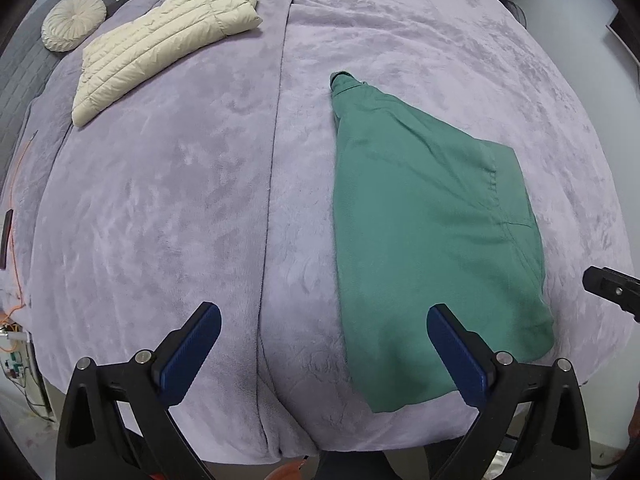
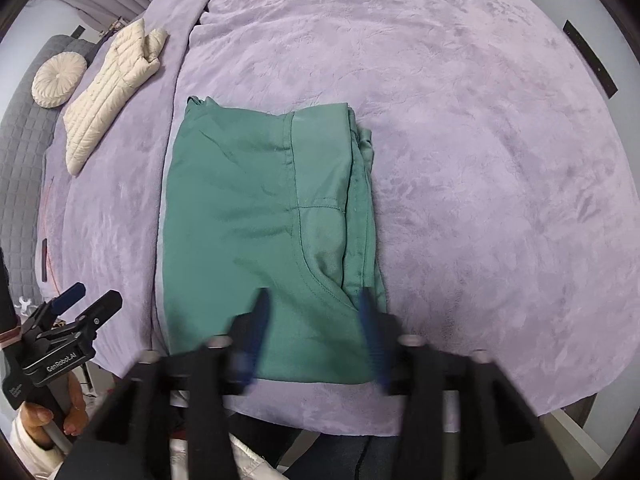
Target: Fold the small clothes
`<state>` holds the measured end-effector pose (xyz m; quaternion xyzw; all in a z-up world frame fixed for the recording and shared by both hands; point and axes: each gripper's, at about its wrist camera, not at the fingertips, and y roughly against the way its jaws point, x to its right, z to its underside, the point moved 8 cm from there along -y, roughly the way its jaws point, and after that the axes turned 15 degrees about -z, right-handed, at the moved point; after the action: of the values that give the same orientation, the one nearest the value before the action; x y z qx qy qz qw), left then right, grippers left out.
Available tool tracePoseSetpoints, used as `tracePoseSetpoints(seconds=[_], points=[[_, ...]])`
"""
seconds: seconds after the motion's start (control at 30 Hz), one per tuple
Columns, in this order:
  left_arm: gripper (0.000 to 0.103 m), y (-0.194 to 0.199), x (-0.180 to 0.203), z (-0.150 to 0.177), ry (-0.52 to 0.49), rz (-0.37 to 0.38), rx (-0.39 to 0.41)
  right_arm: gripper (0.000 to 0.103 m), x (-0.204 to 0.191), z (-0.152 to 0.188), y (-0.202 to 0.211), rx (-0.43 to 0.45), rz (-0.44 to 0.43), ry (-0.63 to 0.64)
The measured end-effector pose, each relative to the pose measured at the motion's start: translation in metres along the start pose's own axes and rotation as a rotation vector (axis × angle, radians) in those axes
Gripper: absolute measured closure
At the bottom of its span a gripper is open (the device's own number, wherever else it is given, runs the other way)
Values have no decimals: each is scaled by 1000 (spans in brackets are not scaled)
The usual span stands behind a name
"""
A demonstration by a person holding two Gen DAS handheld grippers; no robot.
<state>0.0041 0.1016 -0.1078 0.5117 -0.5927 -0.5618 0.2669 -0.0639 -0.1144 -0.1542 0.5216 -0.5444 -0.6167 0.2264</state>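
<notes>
A: Where does the left wrist view look from?
B: Steeply down over the lilac bed [image 1: 168, 200], the green garment [image 1: 420, 220] right of centre.
A: And the right wrist view?
B: Also steeply down, centred on that garment [image 2: 248, 208]. Both share the cream jacket [image 1: 160, 48] upper left.

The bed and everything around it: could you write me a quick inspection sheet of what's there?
Surface: bed under a lilac plush blanket, with a seam running down it.
Job's things: green garment lying folded flat near the front edge.
Clutter: cream puffer jacket, folded, at far left; round cream cushion beside it.
Grippers: left gripper with jaws open, nothing between them; right gripper blurred, jaws open above the garment, not gripping it.
Cables: orange cable along the bed's left edge.
Surroundings: grey quilted headboard at left; a hand holding the left gripper.
</notes>
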Motion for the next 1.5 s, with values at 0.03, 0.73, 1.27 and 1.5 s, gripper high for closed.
tracePoseSetpoints(seconds=[0.03, 0.73, 1.27, 1.5], points=[[0, 2, 0, -2, 3, -2, 3, 13, -3, -2, 2, 13, 9, 14], [0, 8, -2, -7, 0, -49, 18, 0, -5, -8, 15, 55, 101, 50], [0, 6, -2, -6, 3, -48, 11, 0, -6, -7, 14, 51, 102, 52], [0, 5, -3, -6, 1, -47, 9, 0, -5, -7, 13, 49, 103, 53]])
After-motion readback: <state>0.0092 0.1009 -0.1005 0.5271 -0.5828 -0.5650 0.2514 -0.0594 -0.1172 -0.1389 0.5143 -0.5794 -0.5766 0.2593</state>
